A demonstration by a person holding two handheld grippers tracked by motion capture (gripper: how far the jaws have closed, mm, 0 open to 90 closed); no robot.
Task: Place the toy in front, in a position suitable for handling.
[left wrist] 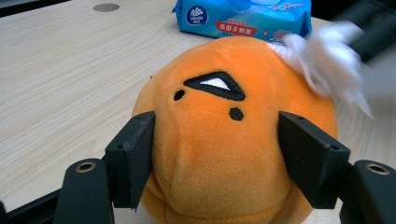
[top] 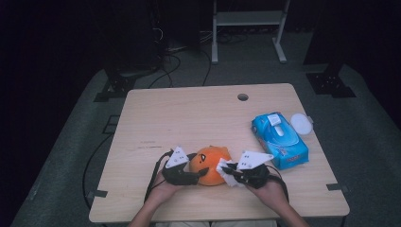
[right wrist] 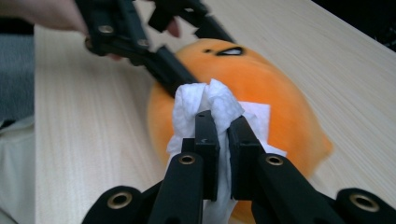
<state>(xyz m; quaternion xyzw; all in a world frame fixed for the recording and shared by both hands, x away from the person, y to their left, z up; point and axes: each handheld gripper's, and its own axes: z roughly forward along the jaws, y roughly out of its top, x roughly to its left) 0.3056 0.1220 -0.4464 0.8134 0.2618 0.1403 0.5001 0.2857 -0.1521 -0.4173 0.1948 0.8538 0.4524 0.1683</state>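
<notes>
Wooden table (top: 189,118) takes up most of the high view; near edge is cut off at the bottom of the frame, surroundings too dark to read beyond cables and a rack frame.

Blue wet-wipe pack (top: 280,140) lies flat at the right side of the table, well apart from the toy. In the left gripper view its top is cropped and the print is too small to read. White round lid (top: 301,124) just beside its far corner; can't tell whether they touch.

Orange plush toy (left wrist: 229,144) sits near the front edge, centre, between the two grippers. Embroidered face shows in the left gripper view; underside is hidden, and the right flank is partly covered by the wipe.

Left gripper (left wrist: 215,158): jaws half spread, clamped on the plush from both sides, pads pressing into the fabric. Its body is cut off at the bottom of that view.

Right gripper (right wrist: 223,135): jaws pressed together, pinching a bunched white wipe (right wrist: 208,102) that is against the side of the plush. Lower part of the wipe is hidden behind the jaws. In the left gripper view the wipe is blurred, edges unreadable.

Hands and forearms enter from the bottom of the high view, mostly cropped.
</notes>
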